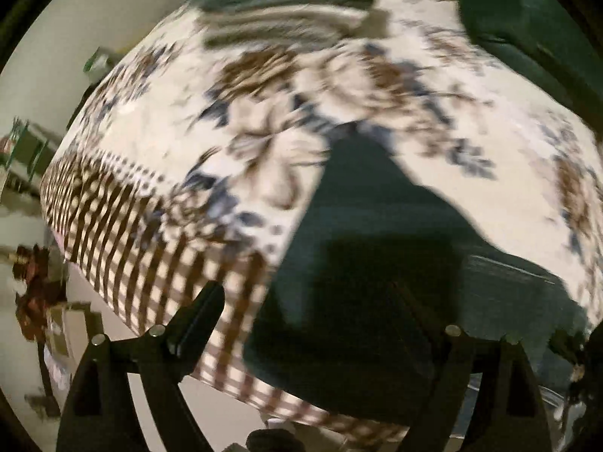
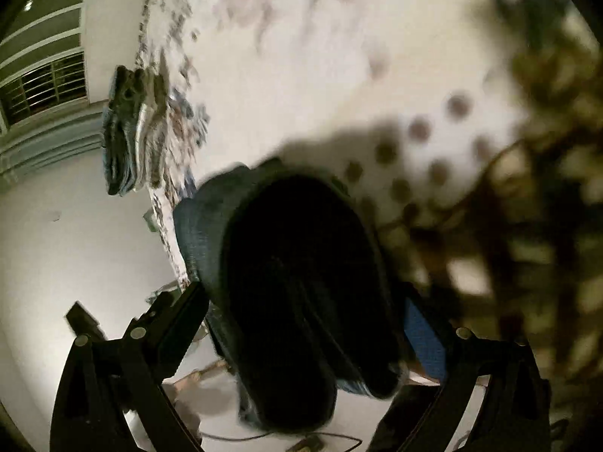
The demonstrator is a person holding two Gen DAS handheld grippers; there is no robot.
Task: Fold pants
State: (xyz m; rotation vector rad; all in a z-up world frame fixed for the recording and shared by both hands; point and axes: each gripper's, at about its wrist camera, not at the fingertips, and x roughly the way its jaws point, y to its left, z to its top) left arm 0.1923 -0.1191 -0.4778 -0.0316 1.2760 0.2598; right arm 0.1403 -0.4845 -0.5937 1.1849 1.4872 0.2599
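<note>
While both views are smeared by motion blur, the dark denim pants [image 1: 377,248] can be made out lying on a bed [image 1: 264,120] covered with a floral sheet that has a brown checked border. Seen from the left wrist camera, the pants spread from the middle of the bed toward the checked border, and the cloth runs down between the fingers of the left gripper [image 1: 324,320]; those fingers stand spread, one finger [image 1: 196,316] clear over the checked border beside the pants, the other lost in the dark fabric (so whether it touches the cloth I cannot tell). Beyond the pants, at the far edge of the bed, sits a stack of folded clothes [image 1: 282,3], and another dark garment [image 1: 527,26] lies at the bed's far corner beside that stack. Through the right wrist camera, a thick bunch of the pants [image 2: 297,282] fills the gap between the fingers of the right gripper [image 2: 301,324], which stand apart on either side of the bunched denim, with blue pad showing on the inner face of one finger [image 2: 422,335]; whether they squeeze the cloth cannot be made out. Away from the pants, the same stack [image 2: 132,132] sits at the bed's edge next to the white wall.
</note>
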